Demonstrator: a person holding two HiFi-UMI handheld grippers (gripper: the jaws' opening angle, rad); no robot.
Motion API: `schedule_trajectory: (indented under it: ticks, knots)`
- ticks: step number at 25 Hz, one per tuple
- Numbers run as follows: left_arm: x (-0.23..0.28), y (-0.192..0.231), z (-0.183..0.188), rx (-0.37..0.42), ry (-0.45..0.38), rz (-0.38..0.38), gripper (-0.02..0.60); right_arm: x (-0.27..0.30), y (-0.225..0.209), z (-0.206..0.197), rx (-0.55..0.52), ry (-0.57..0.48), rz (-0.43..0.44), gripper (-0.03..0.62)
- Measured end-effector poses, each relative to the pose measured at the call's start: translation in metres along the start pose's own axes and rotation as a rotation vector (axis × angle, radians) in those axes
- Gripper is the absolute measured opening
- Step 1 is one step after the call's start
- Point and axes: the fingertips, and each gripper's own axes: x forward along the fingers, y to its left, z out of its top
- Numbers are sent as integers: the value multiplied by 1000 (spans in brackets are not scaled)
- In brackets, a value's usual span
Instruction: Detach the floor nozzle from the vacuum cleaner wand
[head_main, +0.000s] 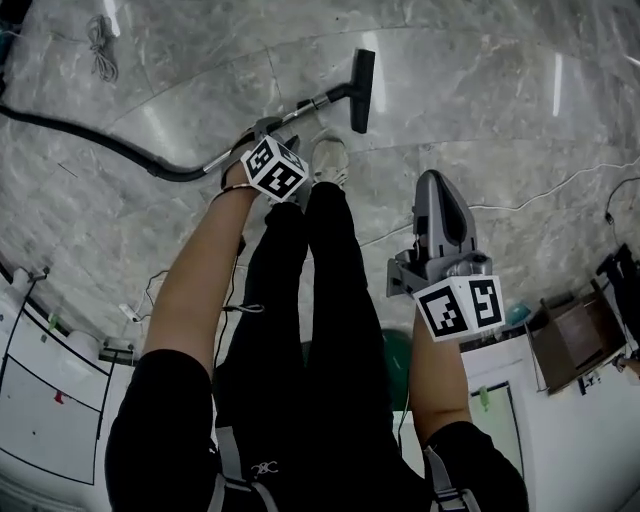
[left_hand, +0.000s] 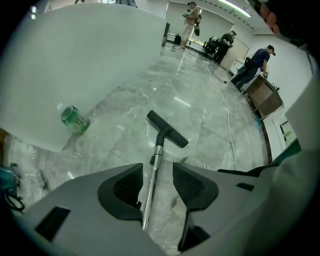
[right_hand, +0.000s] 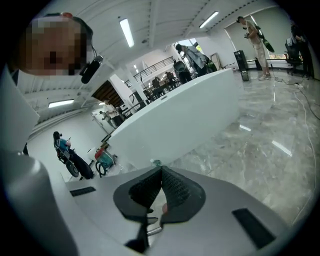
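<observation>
Where the marble floor (head_main: 500, 100) fills the top of the head view, the black floor nozzle (head_main: 362, 90) lies flat at about 12 o'clock. It is joined to the metal wand (head_main: 315, 101), which runs from it toward 8 o'clock and meets the black hose (head_main: 100, 140), and the hose trails off toward 10 o'clock. The left gripper (left_hand: 156, 187) hangs over the wand's hose end, pointing steeply down; its jaws stand apart, with the wand lined up in the gap and the pads not pressing on it. The right gripper (right_hand: 161, 192) is well apart at 3 o'clock, jaws closed together on nothing. A white shoe (head_main: 330, 158) is near the wand, at its 6 o'clock. In the left gripper view a green bottle (left_hand: 75, 119) lies at 9 o'clock against a white counter (left_hand: 85, 65).
</observation>
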Motion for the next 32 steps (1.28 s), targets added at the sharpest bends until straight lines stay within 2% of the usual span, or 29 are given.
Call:
schedule_trajectory:
  ticks: [7, 13, 19, 25, 29, 32]
  knots:
    - [127, 11, -59, 10, 73, 39, 172, 65, -59, -59, 25, 37, 5, 14]
    - [199, 14, -105, 17, 175, 47, 172, 102, -88, -103, 43, 39, 30, 12]
    - [235, 23, -130, 55, 225, 68, 172, 119, -100, -132, 45, 54, 45, 14]
    - [255, 28, -138, 88, 309, 64, 172, 132, -119, -138, 47, 45, 31, 14]
    - [246, 23, -137, 119, 292, 36, 176, 134, -111, -147, 84, 71, 55, 13]
    - [222, 17, -127, 124, 241, 31, 176, 126, -102, -156, 88, 99, 45, 13]
